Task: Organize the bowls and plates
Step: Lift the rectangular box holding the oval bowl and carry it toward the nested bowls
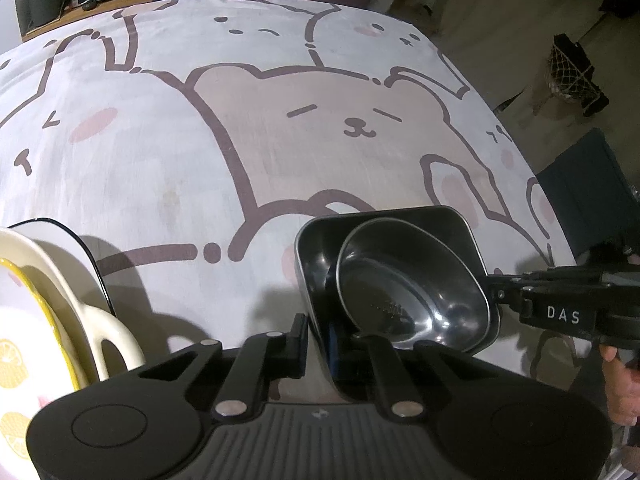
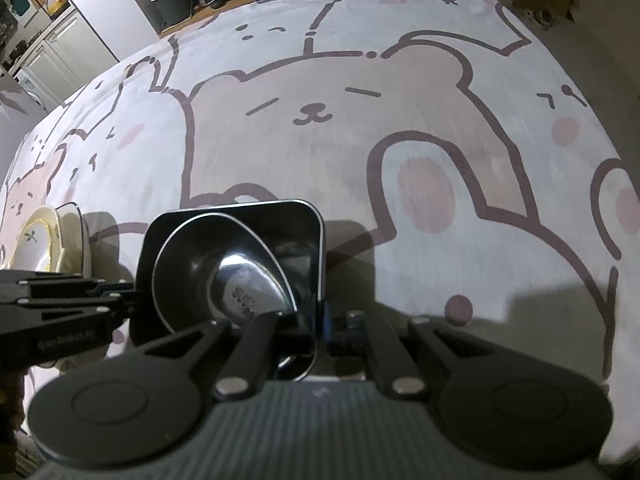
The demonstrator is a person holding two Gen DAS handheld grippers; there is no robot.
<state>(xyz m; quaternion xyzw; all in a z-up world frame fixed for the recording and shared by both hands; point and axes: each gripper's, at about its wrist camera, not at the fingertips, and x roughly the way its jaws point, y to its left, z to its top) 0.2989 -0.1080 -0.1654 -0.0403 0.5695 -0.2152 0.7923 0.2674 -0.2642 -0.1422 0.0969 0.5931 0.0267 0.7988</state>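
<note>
A black square dish (image 1: 400, 211) stands on the bear-print tablecloth, with a round steel bowl (image 1: 404, 292) leaning tilted inside it. My left gripper (image 1: 316, 332) is shut on the dish's left wall, one finger inside and one outside. My right gripper (image 1: 490, 284) comes in from the right and is shut on the opposite rim. In the right wrist view the square dish (image 2: 240, 206) and steel bowl (image 2: 248, 280) sit just ahead. There the right gripper (image 2: 324, 320) pinches the dish's right wall and the left gripper (image 2: 134, 300) holds its left side.
A stack of crockery (image 1: 40, 300) stands to the left: a yellow-rimmed lemon plate, a cream dish with a handle, and a dark-rimmed plate; the stack (image 2: 40, 236) shows again in the right wrist view. The tablecloth (image 1: 280, 140) spreads ahead. A dark chair (image 1: 580, 184) stands past the table's right edge.
</note>
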